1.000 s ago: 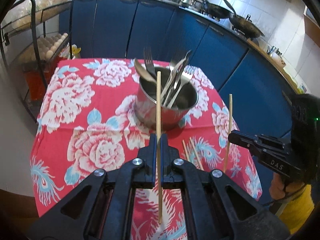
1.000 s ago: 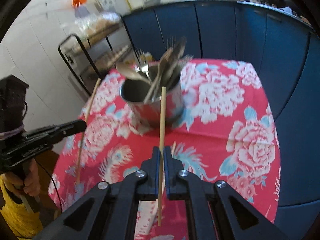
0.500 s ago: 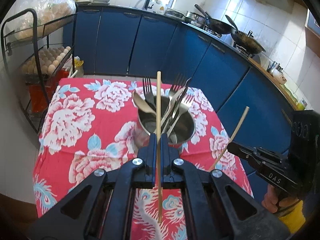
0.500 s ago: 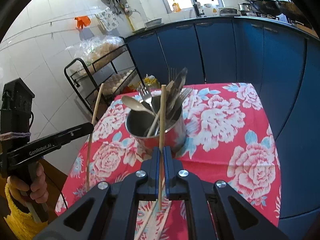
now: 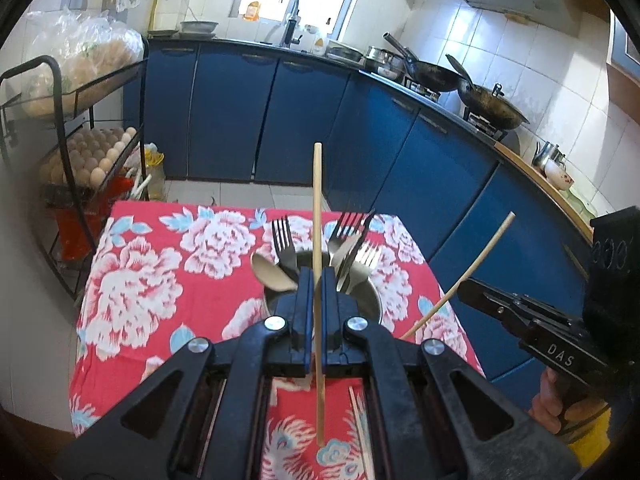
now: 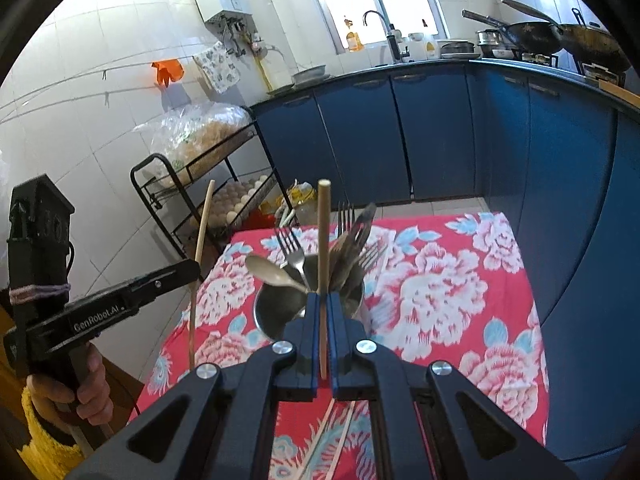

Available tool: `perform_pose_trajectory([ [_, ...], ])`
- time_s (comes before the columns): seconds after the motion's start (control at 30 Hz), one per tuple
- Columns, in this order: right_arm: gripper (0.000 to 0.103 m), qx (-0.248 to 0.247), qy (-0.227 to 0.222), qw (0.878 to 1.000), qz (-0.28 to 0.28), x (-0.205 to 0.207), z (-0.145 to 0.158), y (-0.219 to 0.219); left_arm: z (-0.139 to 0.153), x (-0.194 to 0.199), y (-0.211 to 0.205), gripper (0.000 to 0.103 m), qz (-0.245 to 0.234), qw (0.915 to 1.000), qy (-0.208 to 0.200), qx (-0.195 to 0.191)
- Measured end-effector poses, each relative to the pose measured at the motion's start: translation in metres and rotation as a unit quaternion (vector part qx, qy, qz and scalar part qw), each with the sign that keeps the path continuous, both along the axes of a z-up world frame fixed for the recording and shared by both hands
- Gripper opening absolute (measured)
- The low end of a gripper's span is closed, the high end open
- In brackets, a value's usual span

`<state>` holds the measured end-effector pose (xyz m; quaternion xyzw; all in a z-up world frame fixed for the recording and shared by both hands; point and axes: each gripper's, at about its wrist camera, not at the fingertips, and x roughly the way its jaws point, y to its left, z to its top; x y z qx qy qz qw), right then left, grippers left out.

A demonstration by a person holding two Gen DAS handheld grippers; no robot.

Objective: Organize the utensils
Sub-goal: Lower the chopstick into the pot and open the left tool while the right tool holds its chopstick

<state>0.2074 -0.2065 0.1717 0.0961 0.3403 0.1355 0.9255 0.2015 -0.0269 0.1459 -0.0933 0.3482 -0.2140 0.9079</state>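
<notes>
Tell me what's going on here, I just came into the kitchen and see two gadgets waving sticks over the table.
A person is sorting utensils with a handheld gripper in each hand. The left gripper is shut on one chopstick, the right gripper on another chopstick, both held above the floral tablecloth. In front of them stands a metal pot already holding forks and a spoon. More chopsticks lie on the cloth.

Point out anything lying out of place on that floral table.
Loose chopsticks lie flat on the tablecloth near the front edge, apart from the steel pot holding the forks and spoons. Each gripper, left and right, grips one chopstick.
</notes>
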Motion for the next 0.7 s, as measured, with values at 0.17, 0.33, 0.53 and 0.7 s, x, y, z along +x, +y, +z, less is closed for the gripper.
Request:
perform_pose_trajectory([
  [0.17, 0.005, 0.004, -0.014, 1.000, -0.003, 0.016, 0.011, -0.002, 0.007, 0.011, -0.005, 0.000, 0.002, 0.9999, -0.016, -0.001],
  [0.33, 0.004, -0.002, -0.024, 1.000, -0.006, 0.032, 0.017, 0.000, 0.012, 0.024, -0.008, 0.000, 0.009, 0.9994, -0.033, -0.001],
  [0.53, 0.004, -0.001, -0.025, 1.000, -0.008, 0.052, 0.014, 0.001, 0.003, 0.044, -0.011, 0.000, 0.015, 0.9995, -0.026, -0.008],
  [0.7, 0.004, 0.008, -0.012, 1.000, -0.006, 0.062, 0.001, 0.001, -0.009, 0.051, -0.013, 0.000, 0.012, 0.9998, -0.012, -0.013],
])
